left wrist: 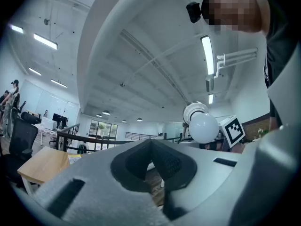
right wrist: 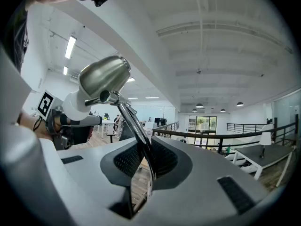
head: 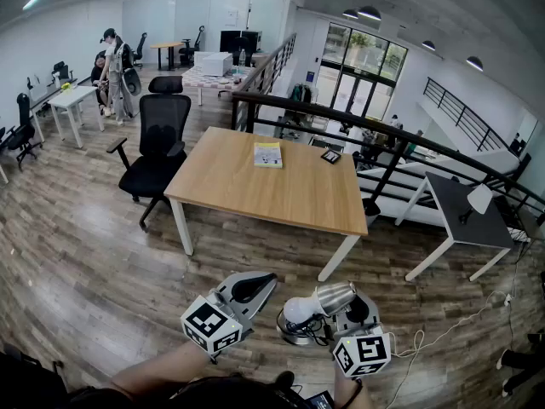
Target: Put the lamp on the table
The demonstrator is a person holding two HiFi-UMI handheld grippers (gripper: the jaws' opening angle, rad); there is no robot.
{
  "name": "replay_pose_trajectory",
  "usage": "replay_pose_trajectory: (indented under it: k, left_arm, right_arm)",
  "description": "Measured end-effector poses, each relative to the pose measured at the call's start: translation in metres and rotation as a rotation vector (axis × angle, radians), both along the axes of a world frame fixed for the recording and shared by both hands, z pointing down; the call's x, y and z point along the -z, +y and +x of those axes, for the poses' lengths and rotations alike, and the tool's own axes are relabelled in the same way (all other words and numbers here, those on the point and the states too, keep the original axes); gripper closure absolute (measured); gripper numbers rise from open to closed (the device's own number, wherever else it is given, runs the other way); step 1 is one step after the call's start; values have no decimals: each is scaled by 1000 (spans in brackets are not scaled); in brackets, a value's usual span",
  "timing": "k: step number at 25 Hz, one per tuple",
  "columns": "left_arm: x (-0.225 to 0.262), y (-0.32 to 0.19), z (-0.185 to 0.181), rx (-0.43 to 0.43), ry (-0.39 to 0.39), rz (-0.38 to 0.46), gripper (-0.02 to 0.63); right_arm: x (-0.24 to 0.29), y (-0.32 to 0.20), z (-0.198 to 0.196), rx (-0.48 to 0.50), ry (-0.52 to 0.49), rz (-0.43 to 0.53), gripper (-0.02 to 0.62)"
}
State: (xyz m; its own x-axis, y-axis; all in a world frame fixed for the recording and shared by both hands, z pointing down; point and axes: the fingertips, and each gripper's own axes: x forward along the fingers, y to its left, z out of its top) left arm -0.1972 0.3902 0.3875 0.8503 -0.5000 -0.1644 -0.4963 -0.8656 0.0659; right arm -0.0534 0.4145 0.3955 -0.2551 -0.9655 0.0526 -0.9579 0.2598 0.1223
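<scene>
Beyond both grippers stands the wooden table (head: 281, 190). Nearer, off it, the lamp (head: 328, 299) points its bulb left, seemingly level, stem clamped in the right gripper (right wrist: 143, 166); the left gripper (left wrist: 153, 161) is closed, empty. Print on the table's yellow booklet (head: 267, 154) is unreadable.

Head view steeply down; gripper views tilt ceilingward, all catch lamp (head: 329, 298).

Open office — plank floor (head: 77, 271), wooden table (head: 255, 190), black chair (head: 162, 139) beside it, dark railing (head: 358, 119), tall windows (head: 362, 66).
</scene>
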Motion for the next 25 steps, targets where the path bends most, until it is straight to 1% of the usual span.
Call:
replay_pose_trajectory:
  k: [8, 17, 25]
  left_arm:
    - [3, 3, -3, -10, 7, 4, 598]
    - [5, 5, -19, -6, 11, 7, 598]
    - [2, 2, -32, -4, 1, 11, 598]
  right_arm:
    - [5, 4, -5, -6, 3, 3, 543]
    - [8, 5, -18, -8, 7, 2, 543]
    - [9, 0, -26, -9, -2, 10, 543]
